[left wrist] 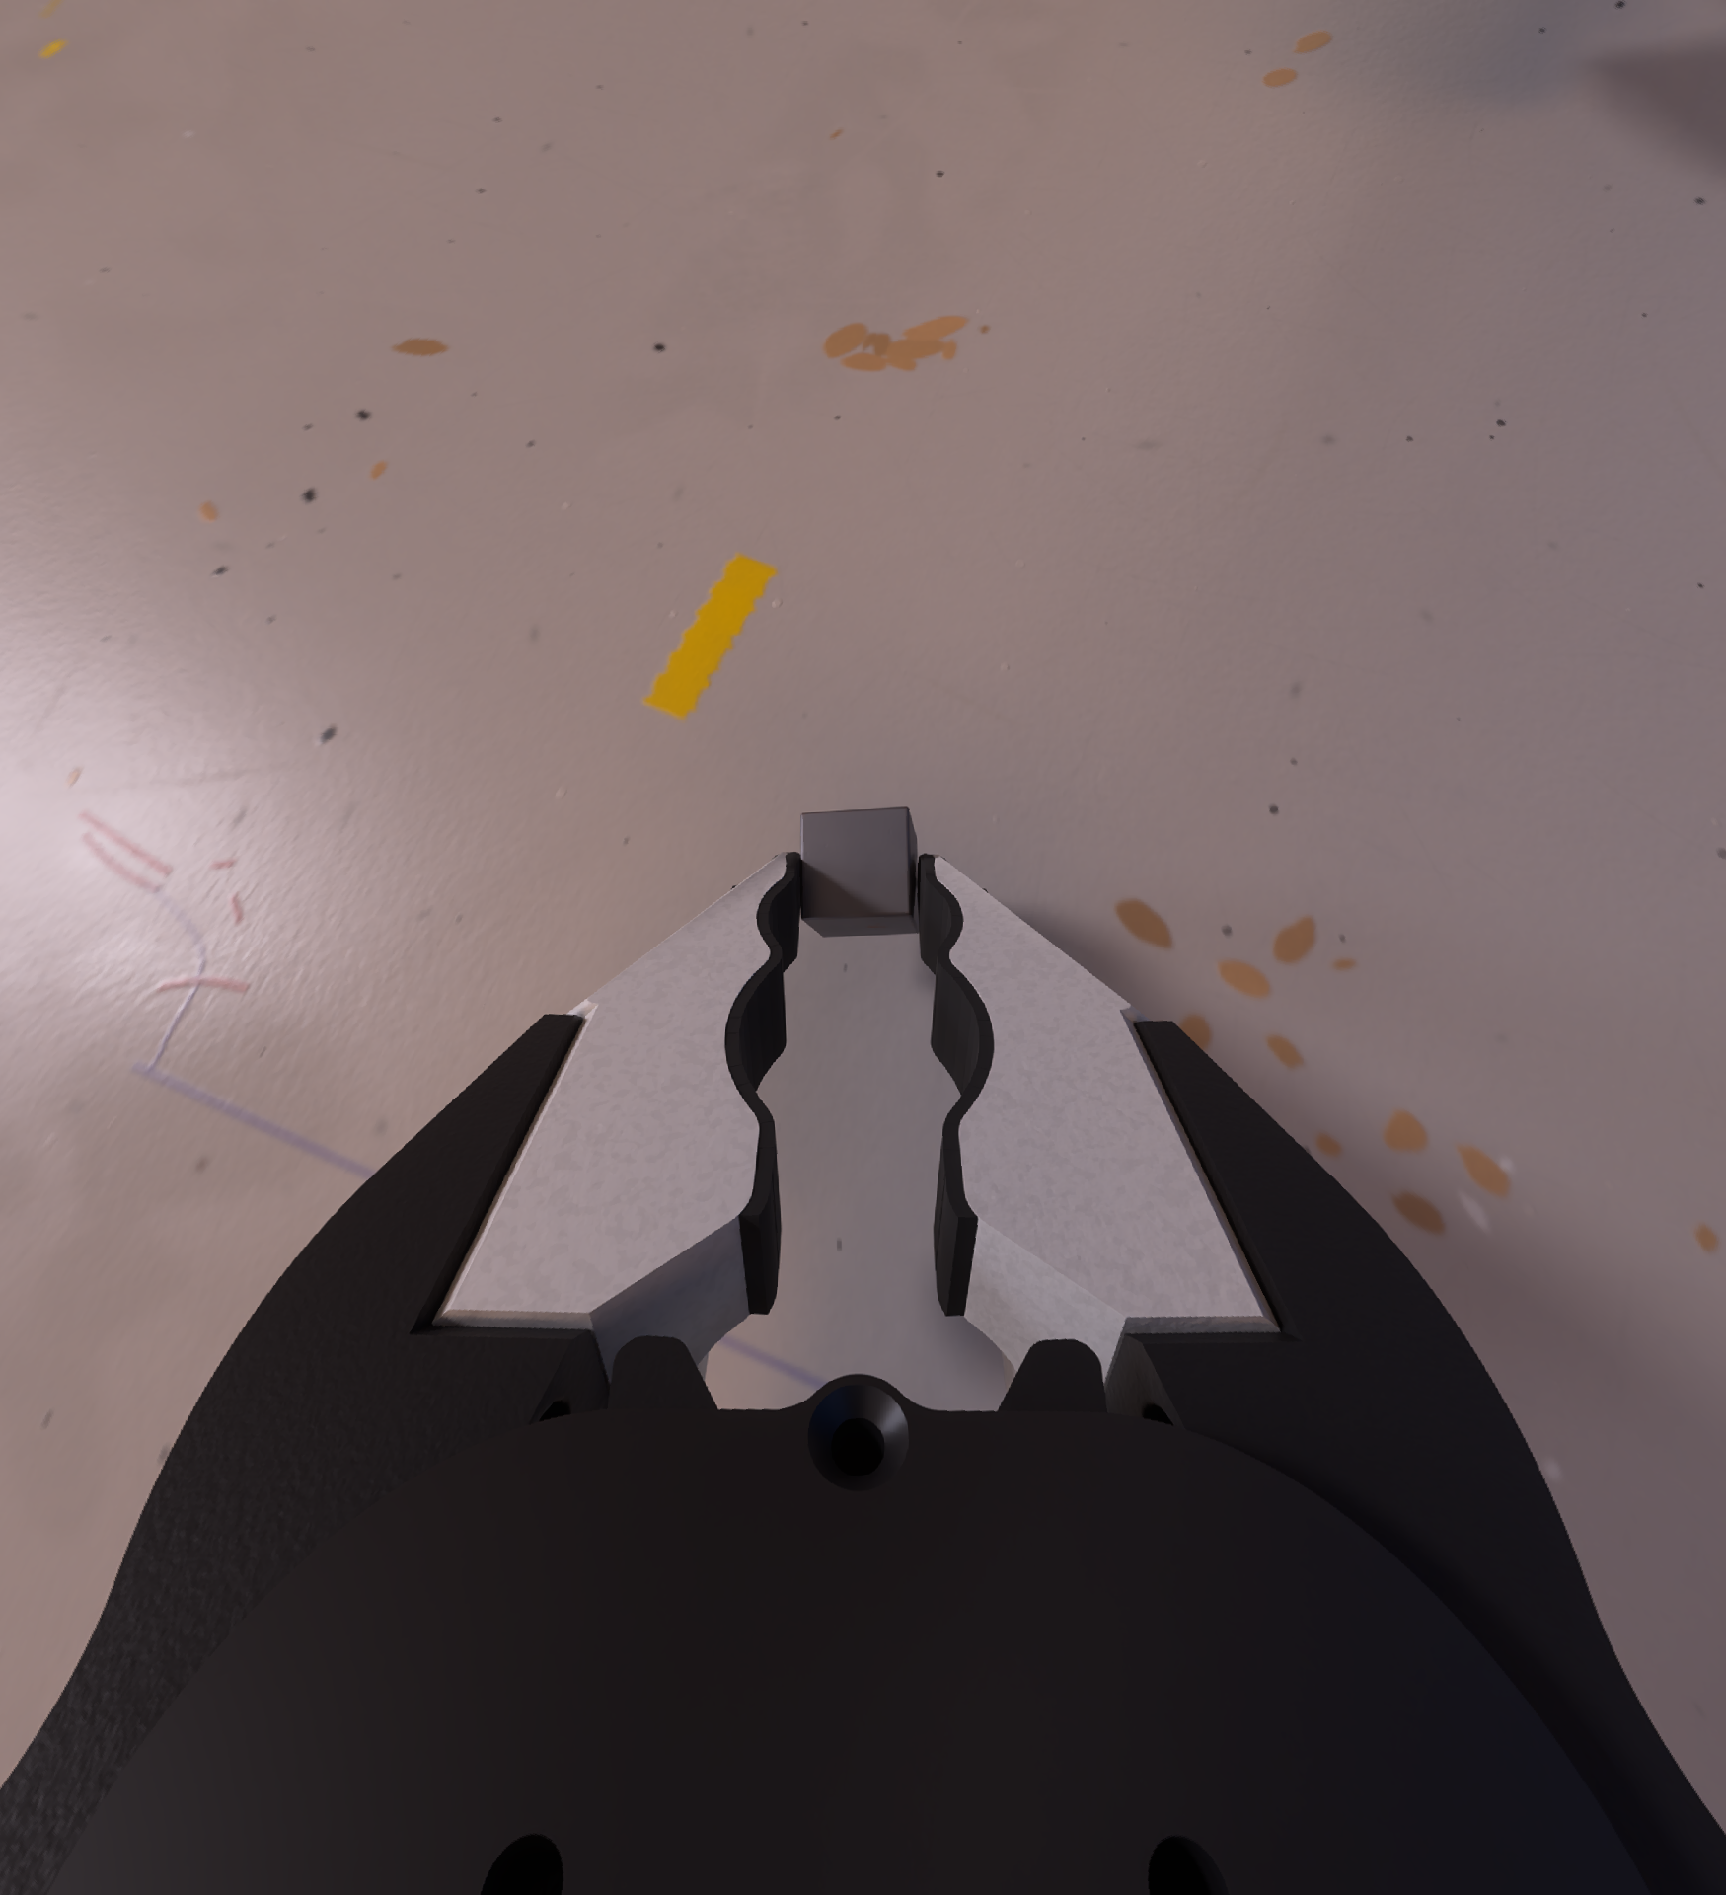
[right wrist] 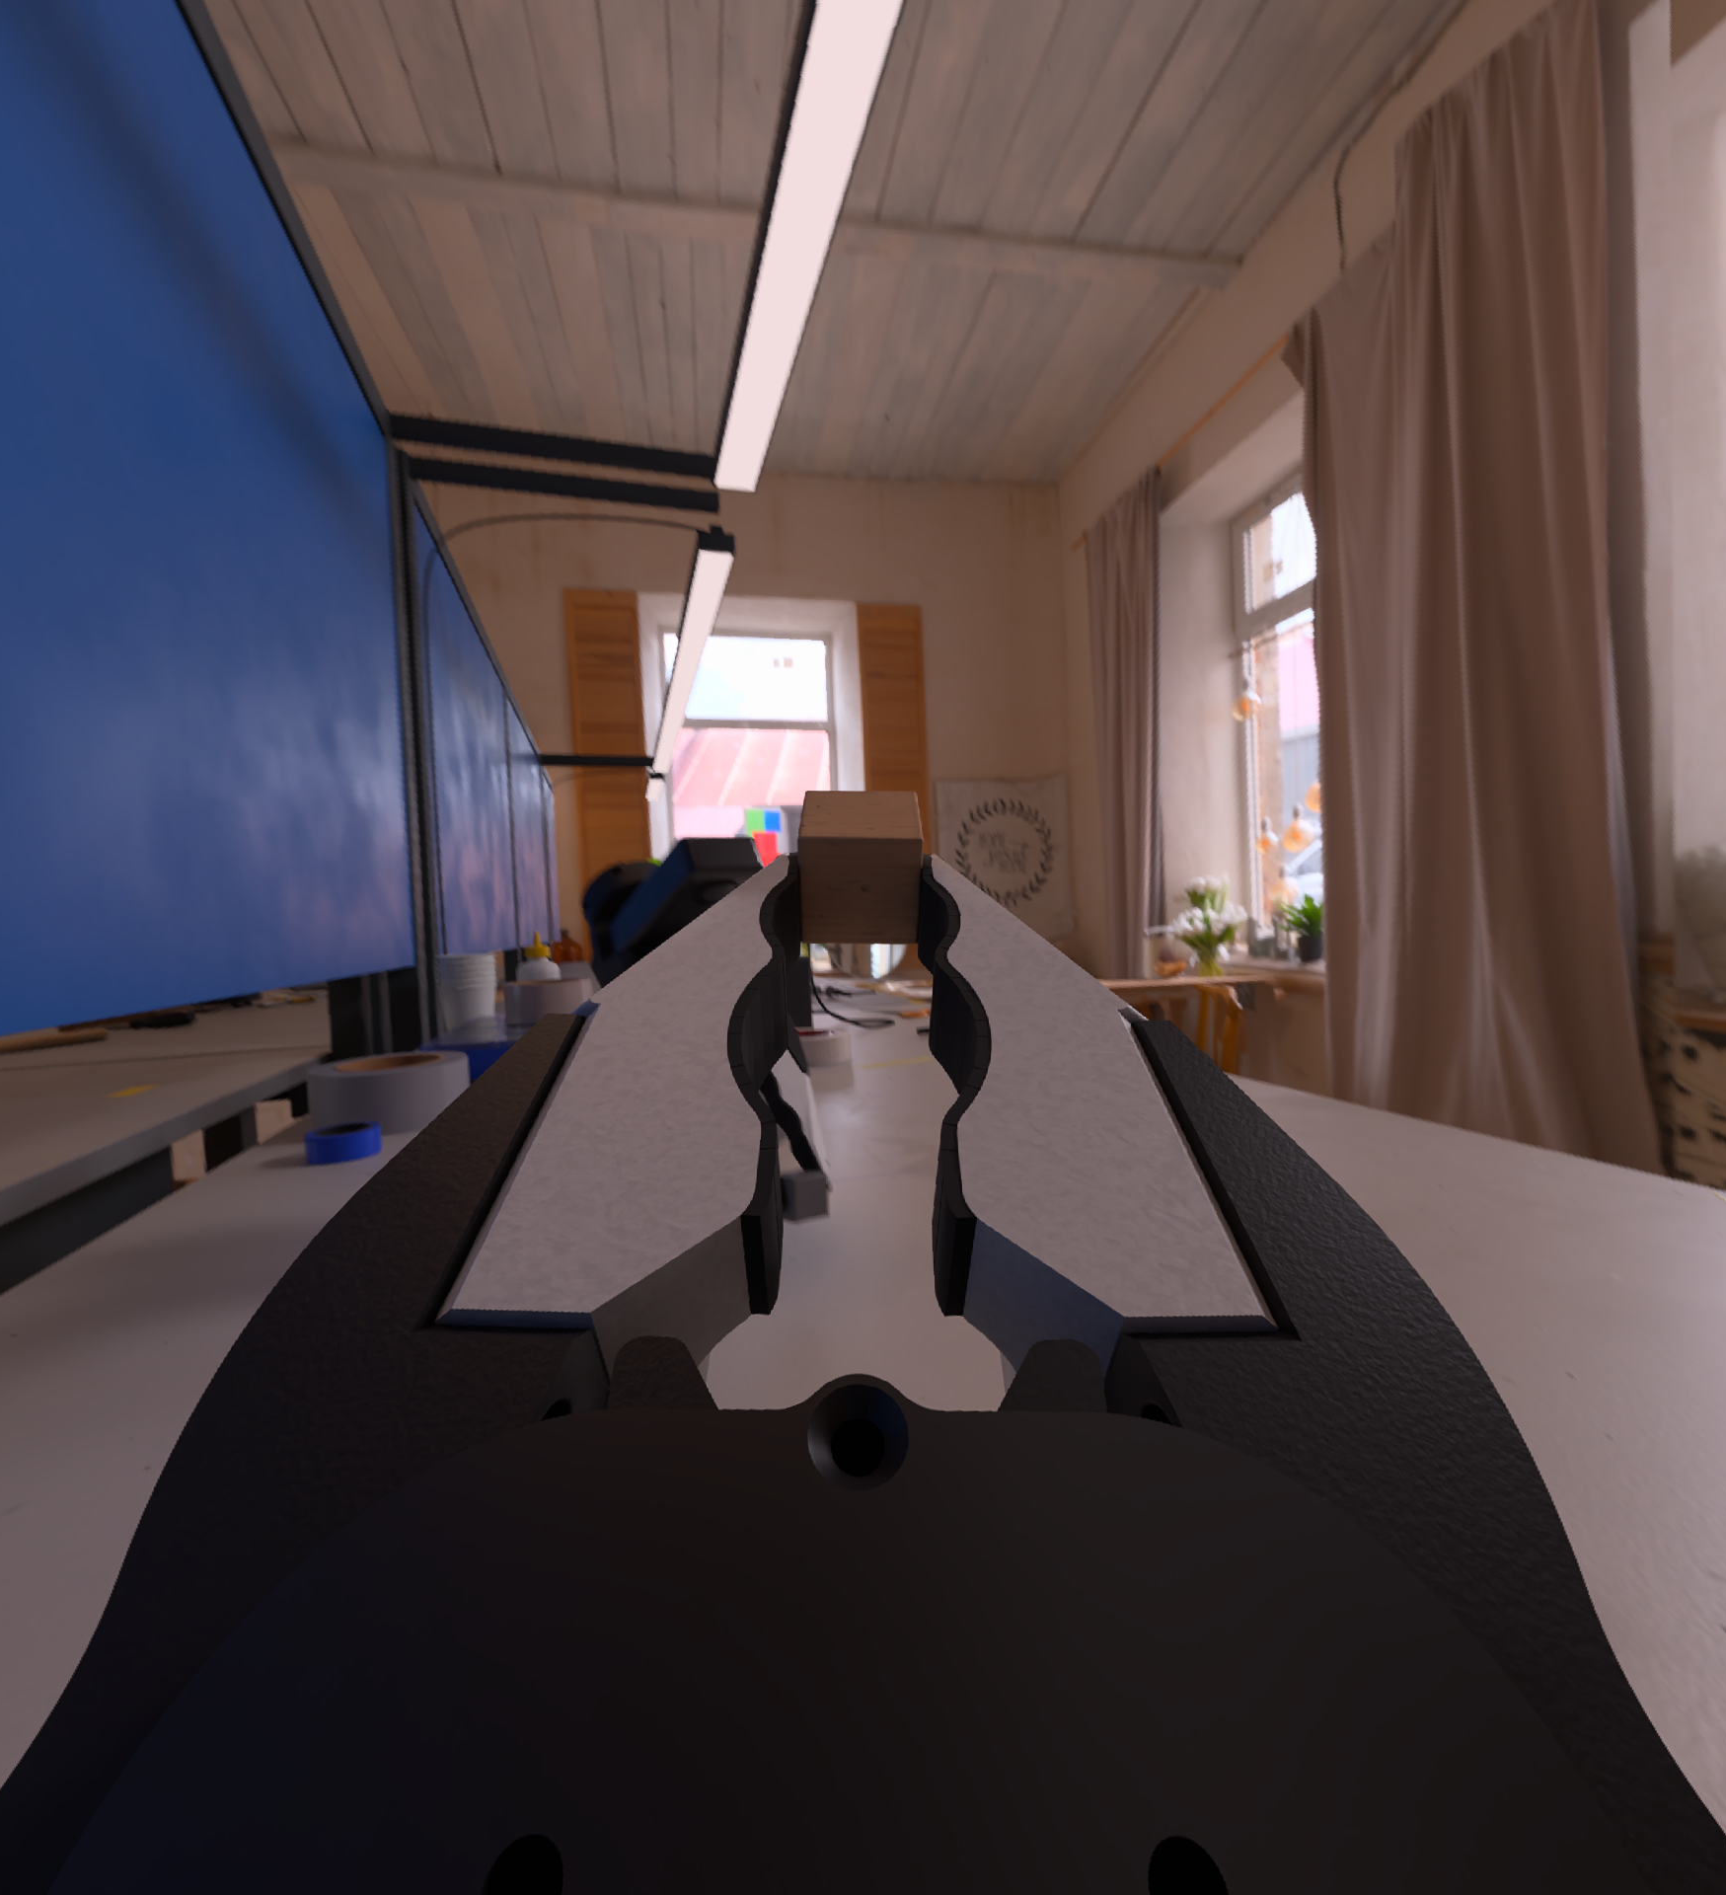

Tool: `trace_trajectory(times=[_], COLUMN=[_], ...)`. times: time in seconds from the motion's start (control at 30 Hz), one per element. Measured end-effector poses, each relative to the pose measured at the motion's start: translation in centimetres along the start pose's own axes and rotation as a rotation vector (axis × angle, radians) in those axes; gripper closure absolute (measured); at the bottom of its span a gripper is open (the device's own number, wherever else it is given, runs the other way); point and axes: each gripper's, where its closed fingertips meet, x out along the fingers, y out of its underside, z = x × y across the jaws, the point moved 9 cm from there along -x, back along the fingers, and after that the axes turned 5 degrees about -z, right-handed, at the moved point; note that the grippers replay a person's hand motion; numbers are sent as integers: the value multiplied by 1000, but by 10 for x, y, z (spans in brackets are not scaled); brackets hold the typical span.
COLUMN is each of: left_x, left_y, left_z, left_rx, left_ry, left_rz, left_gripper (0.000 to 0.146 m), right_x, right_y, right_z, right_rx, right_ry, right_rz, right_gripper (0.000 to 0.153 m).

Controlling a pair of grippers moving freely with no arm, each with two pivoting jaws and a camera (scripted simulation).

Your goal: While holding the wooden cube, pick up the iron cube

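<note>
In the left wrist view my left gripper (left wrist: 858, 884) points down at the table, its two fingertips closed against the sides of the small grey iron cube (left wrist: 856, 867). I cannot tell whether the cube rests on the table or is just off it. In the right wrist view my right gripper (right wrist: 858, 892) is held level above the table, shut on the light wooden cube (right wrist: 858, 872) at its fingertips. Between the right fingers, farther off, the left gripper's dark body (right wrist: 674, 887) shows with the iron cube (right wrist: 805, 1195) at its tips.
The pale table (left wrist: 1248, 615) bears a yellow tape mark (left wrist: 710, 636) and orange paint spots (left wrist: 894, 347). On the left of the right wrist view stand a grey tape roll (right wrist: 387, 1087), a blue tape roll (right wrist: 344, 1140), a low shelf and blue panels (right wrist: 141, 564).
</note>
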Motion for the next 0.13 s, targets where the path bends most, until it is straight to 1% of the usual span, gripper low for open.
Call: trace_trajectory(times=[0.07, 0.13], left_x=[-15, -33], left_y=[3, 4], left_z=[-2, -5], left_rx=[5, 46], left_ry=[-25, -42], left_rz=[3, 9], left_gripper=[124, 124], right_x=[2, 5], right_y=[1, 0], right_z=[-1, -1], right_rx=[-13, -34], right_ry=[26, 63], right_rz=[53, 134], right_gripper=[131, 131])
